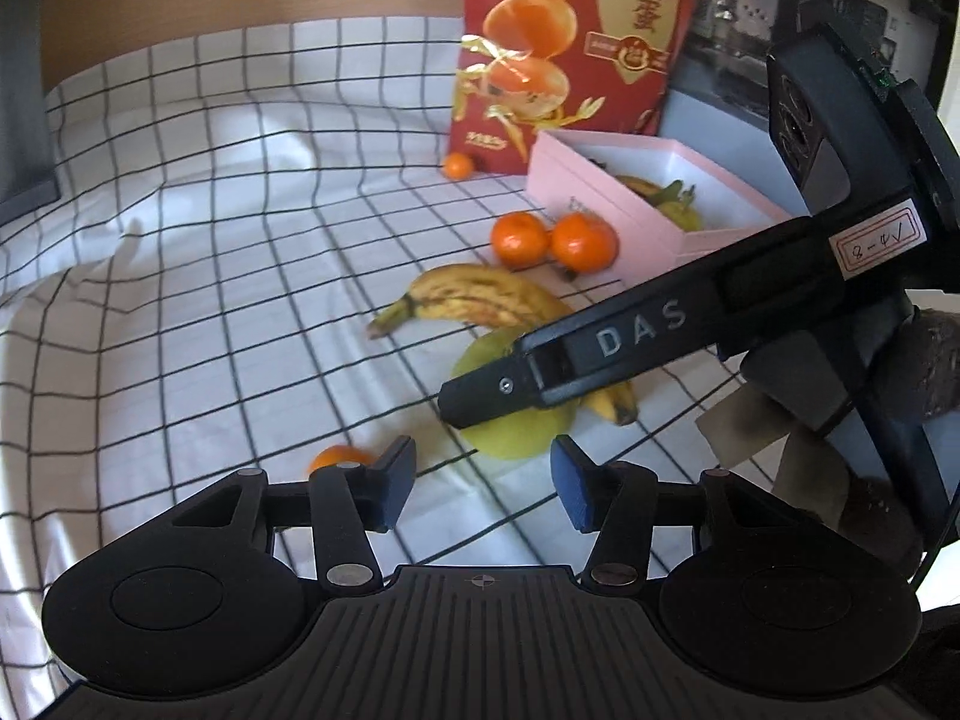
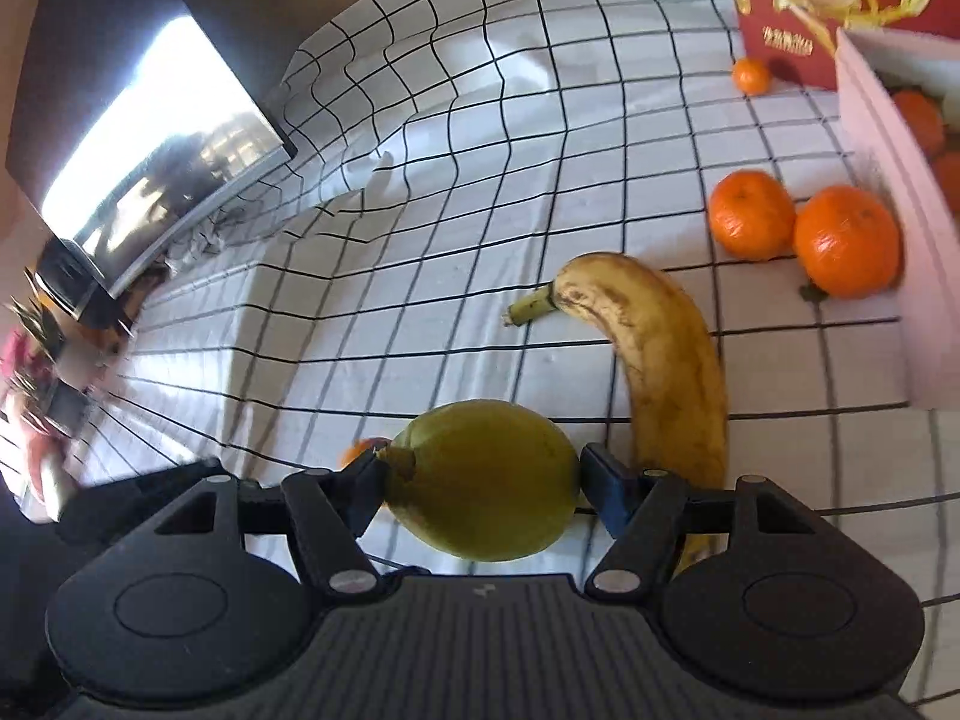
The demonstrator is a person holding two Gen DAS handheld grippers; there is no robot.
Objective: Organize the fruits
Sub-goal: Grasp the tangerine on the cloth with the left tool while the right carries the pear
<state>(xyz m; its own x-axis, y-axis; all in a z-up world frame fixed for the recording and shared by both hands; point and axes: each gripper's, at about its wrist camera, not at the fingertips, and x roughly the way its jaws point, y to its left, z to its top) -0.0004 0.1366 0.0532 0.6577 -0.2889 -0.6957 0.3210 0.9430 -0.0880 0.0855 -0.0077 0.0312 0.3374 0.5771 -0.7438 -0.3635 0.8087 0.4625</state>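
A green pear (image 2: 486, 480) sits between the pads of my right gripper (image 2: 483, 489), which press on both its sides. In the left wrist view the same pear (image 1: 516, 441) lies low by the cloth under the right gripper's black finger (image 1: 600, 354). My left gripper (image 1: 483, 483) is open with nothing between its blue pads, just short of the pear. A spotted banana (image 1: 474, 297) (image 2: 660, 348) lies beside the pear. Two oranges (image 1: 519, 238) (image 2: 750, 213) rest against the pink box (image 1: 600, 210) (image 2: 900, 252). A small orange (image 1: 339, 459) lies by my left finger.
A checked white cloth (image 1: 240, 300) covers the rumpled surface. The pink box holds several fruits (image 1: 672, 198). A red printed bag (image 1: 558, 42) stands behind it with another small orange (image 1: 459, 166) at its foot. A dark screen (image 2: 162, 168) stands at the far left.
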